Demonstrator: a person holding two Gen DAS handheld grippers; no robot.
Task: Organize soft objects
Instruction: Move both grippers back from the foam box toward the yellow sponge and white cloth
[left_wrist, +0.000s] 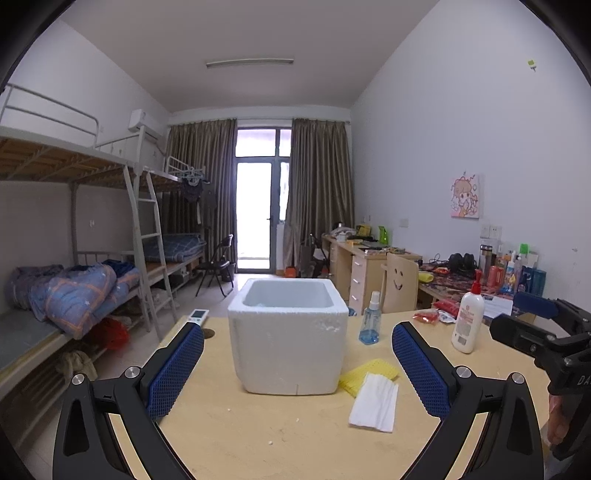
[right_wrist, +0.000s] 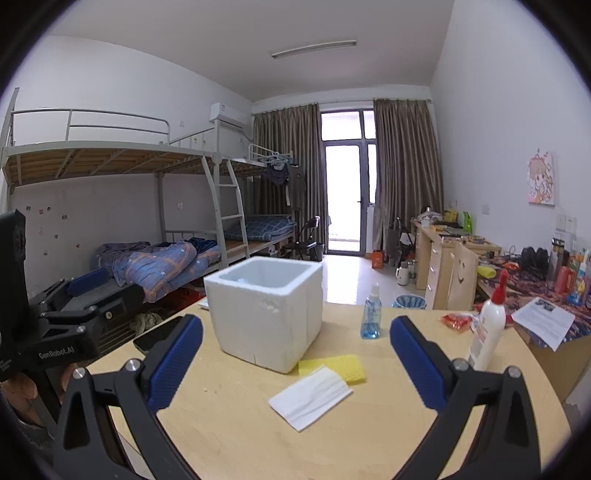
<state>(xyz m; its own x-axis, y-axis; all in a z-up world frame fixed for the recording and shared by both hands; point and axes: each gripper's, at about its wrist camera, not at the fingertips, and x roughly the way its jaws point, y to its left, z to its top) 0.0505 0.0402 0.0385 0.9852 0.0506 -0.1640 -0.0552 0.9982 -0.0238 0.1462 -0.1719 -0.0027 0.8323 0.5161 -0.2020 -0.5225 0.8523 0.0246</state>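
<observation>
A white foam box (left_wrist: 288, 332) (right_wrist: 266, 314) stands open-topped on the wooden table (left_wrist: 258, 435) (right_wrist: 240, 435). A yellow sponge cloth (left_wrist: 376, 371) (right_wrist: 341, 365) lies flat at the box's right base. A white folded tissue (left_wrist: 375, 402) (right_wrist: 310, 397) lies partly on top of it. My left gripper (left_wrist: 297, 369) is open and empty, held back from the box. My right gripper (right_wrist: 295, 363) is open and empty, facing the box and cloths. Each gripper's body shows at the edge of the other's view.
A blue spray bottle (left_wrist: 370, 319) (right_wrist: 371, 314) and a white lotion bottle (left_wrist: 468, 317) (right_wrist: 487, 332) stand on the right. Red snack packets (left_wrist: 428, 316) (right_wrist: 456, 320) lie behind. A remote (left_wrist: 197, 314) and a dark phone (right_wrist: 155, 338) lie at the left edge.
</observation>
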